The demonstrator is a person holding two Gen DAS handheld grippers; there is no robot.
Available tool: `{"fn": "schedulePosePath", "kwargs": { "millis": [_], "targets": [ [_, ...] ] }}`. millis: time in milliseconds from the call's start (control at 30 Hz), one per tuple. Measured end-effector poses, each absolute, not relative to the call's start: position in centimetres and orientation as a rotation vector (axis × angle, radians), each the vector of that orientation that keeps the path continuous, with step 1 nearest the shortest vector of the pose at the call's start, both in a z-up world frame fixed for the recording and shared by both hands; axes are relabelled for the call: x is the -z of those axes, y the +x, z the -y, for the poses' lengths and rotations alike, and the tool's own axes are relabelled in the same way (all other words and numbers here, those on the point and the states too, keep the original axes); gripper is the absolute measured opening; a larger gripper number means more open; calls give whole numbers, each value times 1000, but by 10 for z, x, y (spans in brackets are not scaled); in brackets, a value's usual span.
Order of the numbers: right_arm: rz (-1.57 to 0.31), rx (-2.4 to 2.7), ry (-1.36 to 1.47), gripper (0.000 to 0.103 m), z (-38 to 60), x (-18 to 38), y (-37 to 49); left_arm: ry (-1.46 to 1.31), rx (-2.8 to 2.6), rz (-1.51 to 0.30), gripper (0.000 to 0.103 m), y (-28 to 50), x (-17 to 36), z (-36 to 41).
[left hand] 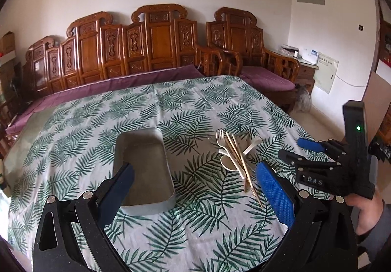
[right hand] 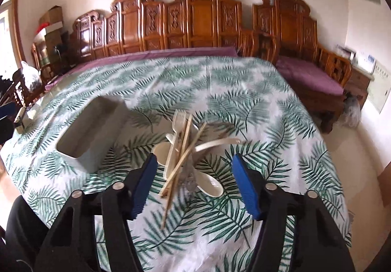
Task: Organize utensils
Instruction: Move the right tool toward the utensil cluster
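A bench (left hand: 195, 105) w/ a leaf-print cloth fills both views. On it, centre-left in the left view, sits an empty grey tray (left hand: 144, 166), prob. the place meant for sorting. Just right of centre lies the utensil pile (left hand: 234, 159): pale forks, spoons and thin wooden sticks, crossed loosely, apart from the tray. The right hand-held gripper (right hand: 193, 184) hangs above the pile, jaws partly apart w/ nothing gripped, seemingly lined up for a pick. The left hand-held gripper (left hand: 195, 188) is wide apart, holding nothing, by the tray.
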State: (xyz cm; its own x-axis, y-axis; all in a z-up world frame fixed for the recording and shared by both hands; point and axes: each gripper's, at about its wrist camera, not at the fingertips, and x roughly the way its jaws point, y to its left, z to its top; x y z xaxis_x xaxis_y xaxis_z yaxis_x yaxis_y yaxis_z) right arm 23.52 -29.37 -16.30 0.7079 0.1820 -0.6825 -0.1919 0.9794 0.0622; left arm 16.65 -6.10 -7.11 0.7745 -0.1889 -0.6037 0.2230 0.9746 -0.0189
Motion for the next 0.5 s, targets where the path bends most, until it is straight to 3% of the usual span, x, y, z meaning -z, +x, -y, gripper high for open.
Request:
{"fn": "schedulePosePath", "kwargs": {
  "millis": [300, 500],
  "targets": [
    [-882, -248, 14, 45, 306, 206, 283, 79, 266, -734, 96, 195, 106, 74],
    [-924, -327, 50, 24, 290, 219, 304, 91, 281, -773, 86, 204, 126, 80]
  ]
}}
